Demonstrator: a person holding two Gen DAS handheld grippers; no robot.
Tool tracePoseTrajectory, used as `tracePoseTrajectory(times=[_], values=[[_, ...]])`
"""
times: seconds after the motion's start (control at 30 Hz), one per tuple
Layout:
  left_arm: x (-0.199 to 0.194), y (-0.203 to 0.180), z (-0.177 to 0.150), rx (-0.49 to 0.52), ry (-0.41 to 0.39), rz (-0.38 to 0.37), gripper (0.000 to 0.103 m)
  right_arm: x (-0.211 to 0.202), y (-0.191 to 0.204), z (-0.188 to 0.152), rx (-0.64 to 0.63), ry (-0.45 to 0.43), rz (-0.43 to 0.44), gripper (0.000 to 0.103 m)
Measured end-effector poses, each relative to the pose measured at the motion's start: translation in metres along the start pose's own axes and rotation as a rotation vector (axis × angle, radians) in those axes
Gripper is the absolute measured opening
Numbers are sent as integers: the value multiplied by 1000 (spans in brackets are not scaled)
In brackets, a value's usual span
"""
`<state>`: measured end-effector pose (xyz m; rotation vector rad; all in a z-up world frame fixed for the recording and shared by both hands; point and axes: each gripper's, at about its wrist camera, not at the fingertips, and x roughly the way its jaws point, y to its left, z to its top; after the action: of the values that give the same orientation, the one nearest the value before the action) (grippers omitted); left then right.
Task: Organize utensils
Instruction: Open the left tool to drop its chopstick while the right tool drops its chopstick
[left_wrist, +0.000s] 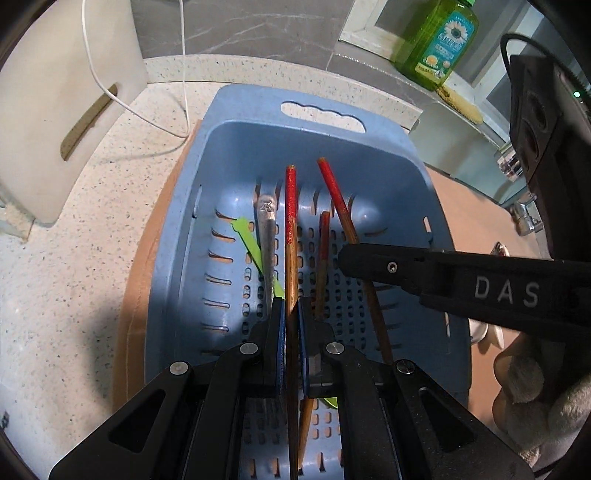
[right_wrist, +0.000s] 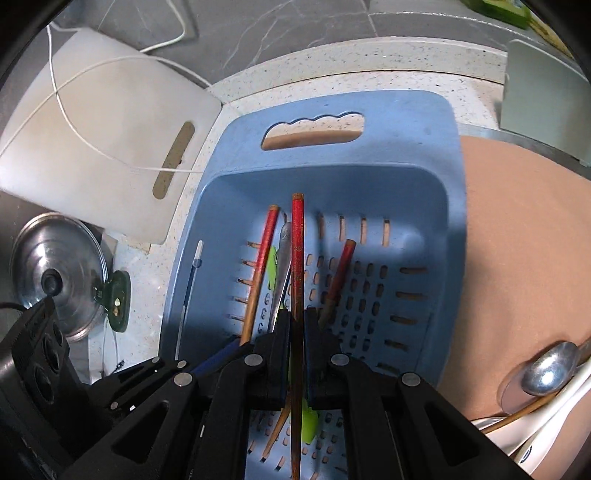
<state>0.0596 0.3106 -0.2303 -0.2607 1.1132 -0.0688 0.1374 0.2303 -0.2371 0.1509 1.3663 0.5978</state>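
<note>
A blue perforated basket (left_wrist: 177, 236) (right_wrist: 424, 147) lies below both grippers. In the left wrist view my left gripper (left_wrist: 291, 308) is shut on a red-topped wooden chopstick (left_wrist: 290, 206) that points into the basket. My right gripper (right_wrist: 296, 319) is shut on a second red-topped chopstick (right_wrist: 297, 236); it also shows as the black finger (left_wrist: 388, 266) gripping the slanted chopstick (left_wrist: 334, 188). The left gripper (right_wrist: 231, 345) appears at lower left in the right wrist view. A third chopstick (left_wrist: 324, 236) (right_wrist: 341, 269), a metal handle (left_wrist: 267, 229) and a green utensil (left_wrist: 247, 236) lie in the basket.
The basket sits on a pink mat (right_wrist: 517, 240) on a speckled counter (left_wrist: 74, 258). A white cutting board (right_wrist: 110, 147) and a pot lid (right_wrist: 55, 273) are to the left. To the right are a metal spoon (right_wrist: 546, 369) and a green bottle (left_wrist: 439, 40).
</note>
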Motion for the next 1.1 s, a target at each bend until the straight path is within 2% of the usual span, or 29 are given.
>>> tracePoseTrajectory(times=[0.3,0.53,0.87,1.1], values=[[6,-1,-1,14,11,52,6,17,13,1,-76,44,-86,6],[7,-1,-1,14,13,66,6,22,13,3,-100,45,-128,7],[6,0,-1,-4,8,70,6,17,13,4,-122,32,-140,8],[-1,2,-4,-23,-1,75,8,5,13,3,-131,19,-118,15]])
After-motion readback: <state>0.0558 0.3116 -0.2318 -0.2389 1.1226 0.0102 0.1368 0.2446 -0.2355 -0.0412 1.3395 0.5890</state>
